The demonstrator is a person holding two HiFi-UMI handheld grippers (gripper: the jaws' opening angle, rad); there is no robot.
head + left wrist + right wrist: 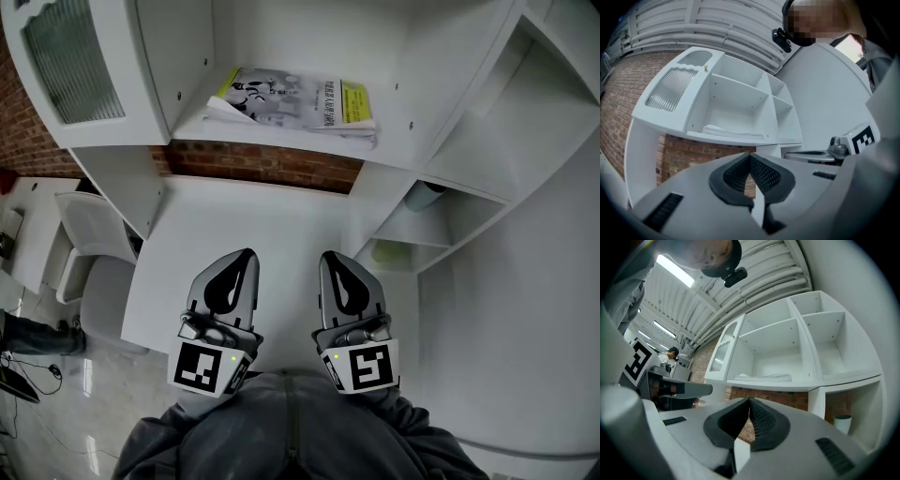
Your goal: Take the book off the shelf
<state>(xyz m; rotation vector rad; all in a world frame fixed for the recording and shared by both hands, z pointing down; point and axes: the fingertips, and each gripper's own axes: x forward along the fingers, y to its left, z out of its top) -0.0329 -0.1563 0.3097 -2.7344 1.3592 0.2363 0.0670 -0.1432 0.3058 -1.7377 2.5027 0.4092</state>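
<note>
Red brick (28, 131) shows at the far left, behind a big white shelf unit (450, 169). The unit's left part has a little door with bumpy glass (70, 56). Below that door, a pale chair (94, 277) stands beside a white desk (262, 220).

In the wide middle box of the unit lies the book (291, 101). It lies flat on the shelf board, close to the front edge. Its cover is white with black drawings and has a yellow-green patch at its right end. Nothing touches the book, and it is well apart from both grippers.

Lower down, over the desk, the left gripper (246, 255) points toward the shelf unit. Its two jaws are pressed together at the tips and hold nothing. A cube with black and white squares sits on its back end.

Just beside it is the right gripper (330, 258), pointing the same way. Its jaws are pressed together too, and nothing is between them. The two grippers are side by side with a small gap of desk between them.

Grey sleeves (291, 431) show at the bottom, behind the grippers.

On the right, the unit has smaller boxes. A pale cup (424, 197) stands upright in one of them, below and to the right of the book.
</note>
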